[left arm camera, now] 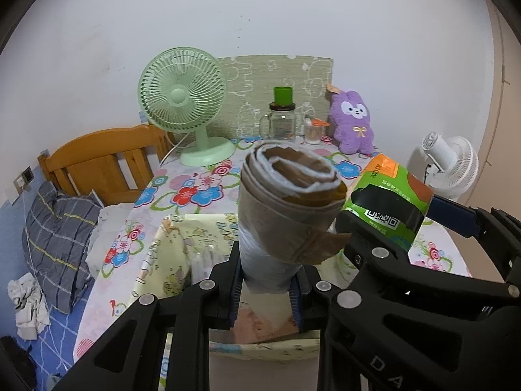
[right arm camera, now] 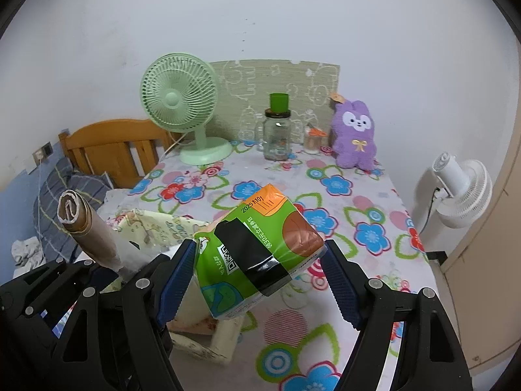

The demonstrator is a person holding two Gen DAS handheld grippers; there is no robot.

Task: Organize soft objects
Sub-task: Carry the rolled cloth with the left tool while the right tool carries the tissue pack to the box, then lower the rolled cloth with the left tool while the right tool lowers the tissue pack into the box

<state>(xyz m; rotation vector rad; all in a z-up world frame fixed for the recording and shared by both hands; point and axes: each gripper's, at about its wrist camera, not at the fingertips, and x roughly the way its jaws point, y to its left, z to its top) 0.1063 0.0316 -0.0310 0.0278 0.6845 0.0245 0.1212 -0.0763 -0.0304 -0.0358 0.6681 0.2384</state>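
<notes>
- Left gripper [left arm camera: 267,288]: jaws clenched on the lower end of a rolled beige cloth [left arm camera: 286,202], which stands nearly upright over the fabric storage box [left arm camera: 169,247]; seen from the right wrist view, the roll [right arm camera: 88,228] leans toward 11 o'clock.
- Right gripper [right arm camera: 257,280]: jaws clamped on both sides of a green tissue pack [right arm camera: 260,247], tilted, held above the worktop [right arm camera: 358,215] just beside the box [right arm camera: 153,228], at its 3 o'clock.
- Worktop: floral cover.
- At 12 o'clock, along the wall: green desk fan [right arm camera: 179,101], glass jar with green cap [right arm camera: 276,130], small jar [right arm camera: 312,140], purple plush toy [right arm camera: 355,133], patterned mat [right arm camera: 276,84] propped behind them.
- At 3 o'clock, off the worktop: white fan [right arm camera: 462,189].
- At 9 o'clock: wooden headboard [left arm camera: 104,159], plaid pillow [left arm camera: 55,241] on the bed.
</notes>
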